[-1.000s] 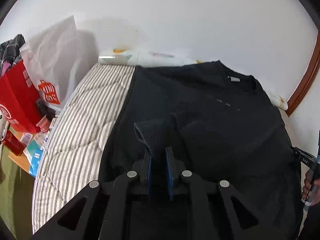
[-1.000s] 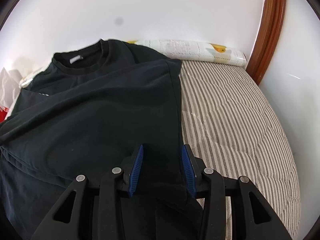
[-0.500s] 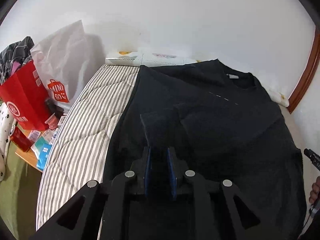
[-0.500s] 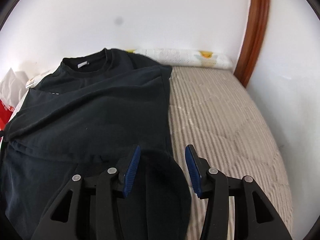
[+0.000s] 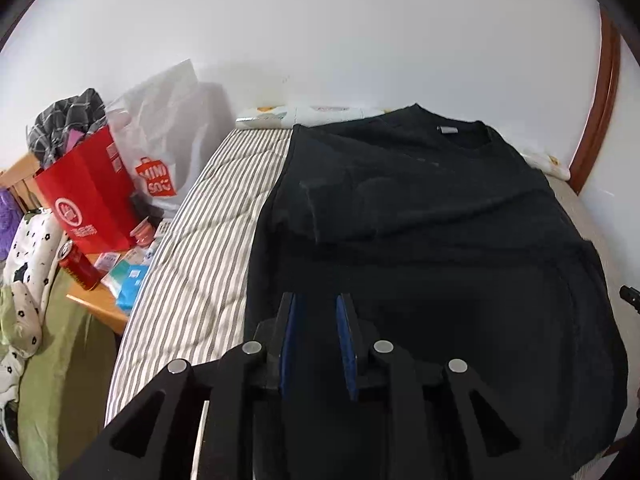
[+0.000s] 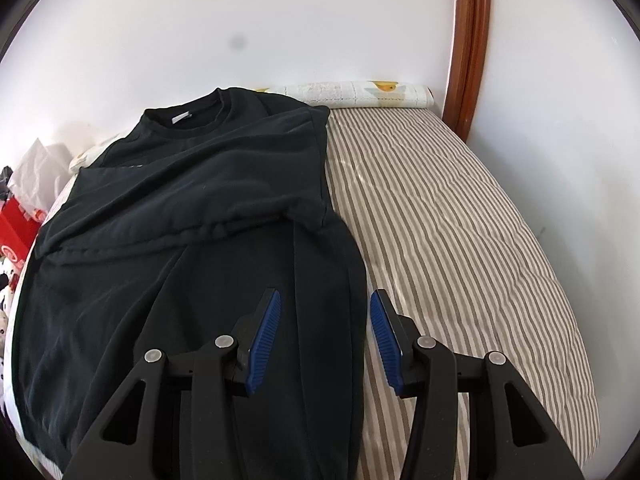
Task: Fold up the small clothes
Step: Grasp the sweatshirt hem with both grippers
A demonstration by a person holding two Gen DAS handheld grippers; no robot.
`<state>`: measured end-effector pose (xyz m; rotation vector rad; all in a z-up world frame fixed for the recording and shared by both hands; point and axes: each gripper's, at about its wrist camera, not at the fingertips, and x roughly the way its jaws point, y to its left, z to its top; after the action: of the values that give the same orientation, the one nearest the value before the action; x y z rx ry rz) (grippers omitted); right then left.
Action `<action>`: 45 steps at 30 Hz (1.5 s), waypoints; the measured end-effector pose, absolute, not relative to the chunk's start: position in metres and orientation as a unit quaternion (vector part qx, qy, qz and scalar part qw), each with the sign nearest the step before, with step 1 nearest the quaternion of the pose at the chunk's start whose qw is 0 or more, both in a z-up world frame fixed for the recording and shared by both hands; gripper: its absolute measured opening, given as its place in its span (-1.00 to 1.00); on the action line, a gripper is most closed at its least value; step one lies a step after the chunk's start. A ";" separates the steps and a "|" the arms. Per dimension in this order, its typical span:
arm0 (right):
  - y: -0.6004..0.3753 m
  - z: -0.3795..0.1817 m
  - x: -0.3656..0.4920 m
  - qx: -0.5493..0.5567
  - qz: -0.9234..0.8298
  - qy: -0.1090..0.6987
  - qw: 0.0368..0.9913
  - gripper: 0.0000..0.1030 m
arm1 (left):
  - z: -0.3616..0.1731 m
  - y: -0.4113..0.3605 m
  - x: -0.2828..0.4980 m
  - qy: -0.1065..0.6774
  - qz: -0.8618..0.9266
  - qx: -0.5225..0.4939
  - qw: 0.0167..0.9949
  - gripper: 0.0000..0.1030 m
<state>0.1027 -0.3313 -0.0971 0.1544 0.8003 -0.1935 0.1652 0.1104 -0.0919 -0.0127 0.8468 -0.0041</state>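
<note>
A black T-shirt (image 5: 440, 240) lies on the striped mattress (image 5: 208, 240), neck towards the wall, with both sleeves folded in over the body. My left gripper (image 5: 316, 308) is open and empty above the shirt's lower left part. In the right wrist view the same shirt (image 6: 180, 220) lies left of bare mattress (image 6: 460, 240). My right gripper (image 6: 325, 304) is open and empty above the shirt's lower right edge.
A red paper bag (image 5: 88, 196), a white plastic bag (image 5: 164, 144), a can and small boxes crowd a wooden side table (image 5: 100, 304) left of the bed. A rolled patterned cover (image 6: 352, 92) lies at the wall. A wooden frame (image 6: 468, 40) stands at the right.
My left gripper let go of the left sleeve, which now lies flat on the shirt, and opened. Both grippers have pulled back and up from the shirt.
</note>
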 end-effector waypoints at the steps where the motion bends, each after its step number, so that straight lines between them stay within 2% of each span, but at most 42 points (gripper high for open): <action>1: -0.329 -0.098 0.096 0.070 -0.094 0.387 0.914 -0.09 | -0.094 0.113 0.161 0.414 -0.002 -0.010 0.910 -0.56; 3: -0.326 -0.101 0.082 0.065 -0.095 0.386 0.915 -0.06 | -0.099 0.118 0.150 0.420 -0.005 -0.023 0.907 -0.48; 5: -0.323 -0.108 0.068 0.069 -0.086 0.387 0.915 0.05 | -0.107 0.126 0.138 0.429 -0.011 -0.037 0.903 -0.37; 8: -0.318 -0.120 0.054 0.070 -0.080 0.394 0.913 0.06 | -0.117 0.133 0.122 0.438 -0.011 -0.048 0.898 -0.33; 10: -0.314 -0.130 0.046 0.069 -0.078 0.402 0.910 0.06 | -0.125 0.138 0.110 0.444 -0.012 -0.053 0.894 -0.23; 12: -0.312 -0.138 0.038 0.063 -0.084 0.405 0.908 0.06 | -0.132 0.142 0.100 0.452 -0.021 -0.054 0.890 0.05; 22: -0.317 -0.163 0.004 0.087 -0.095 0.401 0.907 0.06 | -0.151 0.149 0.070 0.453 -0.024 -0.052 0.890 0.05; 24: -0.313 -0.164 0.000 0.080 -0.096 0.394 0.911 0.00 | -0.156 0.147 0.069 0.458 -0.034 -0.053 0.887 0.05; 26: -0.307 -0.164 0.000 0.073 -0.083 0.390 0.914 -0.29 | -0.157 0.142 0.066 0.448 -0.033 -0.045 0.892 0.05; 30: -0.302 -0.163 0.007 0.074 -0.077 0.389 0.915 -0.32 | -0.159 0.134 0.066 0.445 -0.032 -0.027 0.894 0.04; 32: -0.303 -0.163 0.012 0.089 -0.073 0.387 0.915 -0.31 | -0.159 0.129 0.067 0.443 -0.032 -0.018 0.896 -0.02; 35: -0.299 -0.162 0.018 0.088 -0.074 0.386 0.915 -0.37 | -0.158 0.127 0.068 0.441 -0.033 -0.022 0.896 -0.33; 36: -0.297 -0.162 0.018 0.087 -0.070 0.386 0.916 -0.46 | -0.158 0.125 0.069 0.442 -0.030 -0.022 0.896 -0.50; 37: -0.294 -0.162 0.018 0.087 -0.056 0.385 0.917 -0.73 | -0.157 0.124 0.069 0.444 -0.033 -0.020 0.895 -0.60; 39: -0.289 -0.160 0.016 0.070 -0.057 0.382 0.920 -0.79 | -0.155 0.124 0.070 0.450 -0.030 -0.020 0.892 -0.82; 45: -0.311 -0.144 -0.008 0.117 -0.058 0.346 0.929 -0.84 | -0.138 0.135 0.062 0.443 -0.049 -0.038 0.894 -0.86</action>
<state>-0.0079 -0.3106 -0.1441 0.2407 0.7096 -0.1189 0.0620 0.1352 -0.1377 -0.0784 0.9186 -0.1011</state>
